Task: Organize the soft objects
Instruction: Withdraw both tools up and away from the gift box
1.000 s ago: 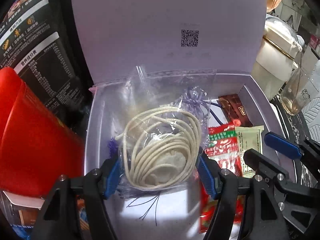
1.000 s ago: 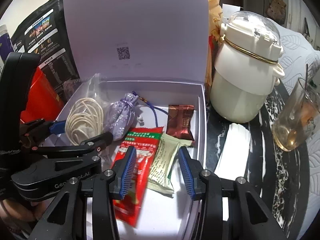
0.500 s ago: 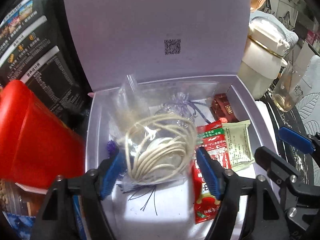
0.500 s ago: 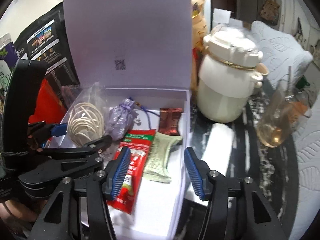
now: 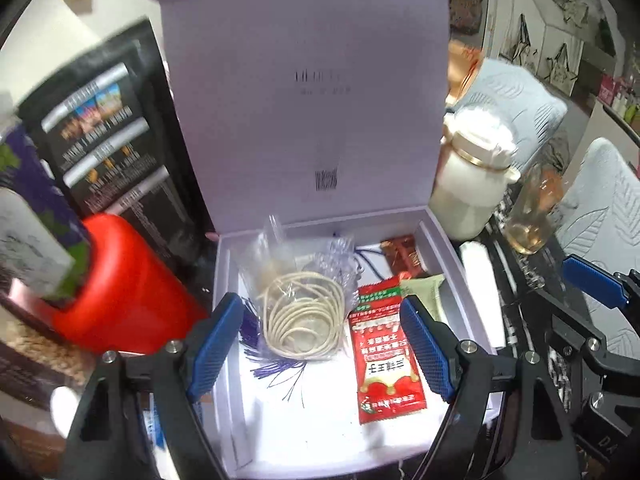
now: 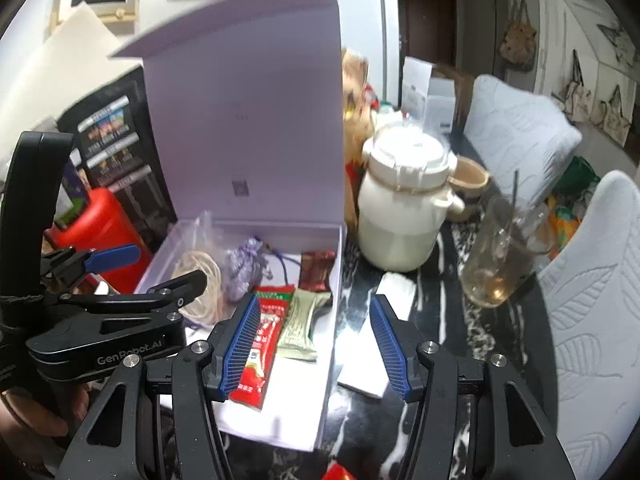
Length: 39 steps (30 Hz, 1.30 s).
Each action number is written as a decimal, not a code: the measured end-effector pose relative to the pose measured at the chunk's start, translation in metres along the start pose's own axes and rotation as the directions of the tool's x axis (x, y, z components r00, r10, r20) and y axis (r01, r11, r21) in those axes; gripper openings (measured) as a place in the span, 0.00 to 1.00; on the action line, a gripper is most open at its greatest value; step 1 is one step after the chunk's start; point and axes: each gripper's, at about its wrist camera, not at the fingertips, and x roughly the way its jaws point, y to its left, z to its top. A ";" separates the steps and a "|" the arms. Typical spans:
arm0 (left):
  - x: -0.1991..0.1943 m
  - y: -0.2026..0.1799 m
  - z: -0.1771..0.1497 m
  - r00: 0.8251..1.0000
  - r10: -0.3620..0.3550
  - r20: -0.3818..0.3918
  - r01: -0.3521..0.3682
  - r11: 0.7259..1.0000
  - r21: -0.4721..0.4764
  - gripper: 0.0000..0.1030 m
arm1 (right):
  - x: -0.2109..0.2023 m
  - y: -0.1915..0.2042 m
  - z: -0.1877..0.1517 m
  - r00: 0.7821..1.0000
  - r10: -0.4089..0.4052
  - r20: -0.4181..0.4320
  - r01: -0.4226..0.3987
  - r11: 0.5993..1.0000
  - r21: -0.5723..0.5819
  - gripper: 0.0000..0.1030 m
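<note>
An open lavender box point(image 5: 436, 240) point(image 6: 334, 280) with its lid upright holds a clear bag of coiled cream cord point(image 5: 304, 316) point(image 6: 202, 280), a purple sachet point(image 6: 244, 268), a red packet point(image 5: 384, 356) point(image 6: 262, 340), a pale green packet point(image 6: 302, 324) point(image 5: 424, 288) and a brown packet point(image 5: 404, 254) point(image 6: 316, 270). My left gripper point(image 5: 324, 344) is open and empty, above the box's near end, clear of the cord bag. My right gripper point(image 6: 312, 344) is open and empty over the box's right wall.
A red container point(image 5: 124, 284) and black printed bags point(image 5: 104, 140) stand left of the box. A white lidded jug point(image 6: 404, 208), a glass with liquid point(image 6: 500, 256) and a white folded item point(image 6: 380, 328) are on the dark marble table point(image 6: 452, 360) to the right.
My left gripper opened, let go of the cord bag and drew back and up. My right gripper also pulled back and opened wider. The cord bag stays in the box.
</note>
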 end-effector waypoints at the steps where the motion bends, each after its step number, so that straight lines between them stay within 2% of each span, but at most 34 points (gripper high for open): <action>1: -0.008 0.002 0.003 1.000 -0.003 0.013 0.003 1.000 0.001 0.78 | -0.004 0.001 0.001 1.000 0.001 0.011 -0.001 1.000 -0.001 0.55; 6: -0.049 0.004 0.007 0.997 -0.009 0.076 0.009 1.000 -0.001 0.78 | -0.040 0.004 0.006 0.996 0.007 0.085 -0.007 1.000 -0.005 0.57; 13: -0.109 0.005 0.003 0.984 -0.008 0.180 0.008 1.000 0.002 0.78 | -0.090 0.008 0.005 0.981 0.017 0.193 -0.014 1.000 -0.018 0.64; 16: -0.134 0.005 -0.002 0.976 -0.019 0.215 0.017 1.000 0.012 0.79 | -0.111 0.011 0.003 0.973 0.021 0.228 -0.015 1.000 -0.025 0.68; 19: -0.154 0.004 -0.009 0.967 -0.029 0.252 0.023 0.999 0.026 0.79 | -0.133 0.014 -0.001 0.963 0.026 0.269 -0.017 0.999 -0.034 0.76; 21: -0.166 0.003 -0.013 0.961 -0.032 0.274 0.025 0.999 0.031 0.84 | -0.149 0.018 -0.004 0.954 0.027 0.299 -0.014 0.999 -0.044 0.81; 22: -0.173 0.003 -0.016 0.958 -0.036 0.285 0.028 0.999 0.033 0.94 | -0.156 0.020 -0.005 0.950 0.027 0.310 -0.013 0.999 -0.049 0.83; 23: -0.180 0.003 -0.019 0.954 -0.038 0.298 0.029 0.999 0.033 0.98 | -0.163 0.022 -0.006 0.947 0.027 0.321 -0.011 0.999 -0.054 0.86; 26: -0.197 0.003 -0.030 0.942 -0.035 0.335 0.023 0.999 0.039 1.00 | -0.185 0.030 -0.013 0.936 0.026 0.350 -0.001 0.997 -0.071 0.88; 39: -0.243 -0.004 -0.080 0.929 -0.101 0.357 0.068 0.992 0.102 1.00 | -0.241 0.043 -0.064 0.922 0.009 0.387 0.015 0.998 -0.060 0.93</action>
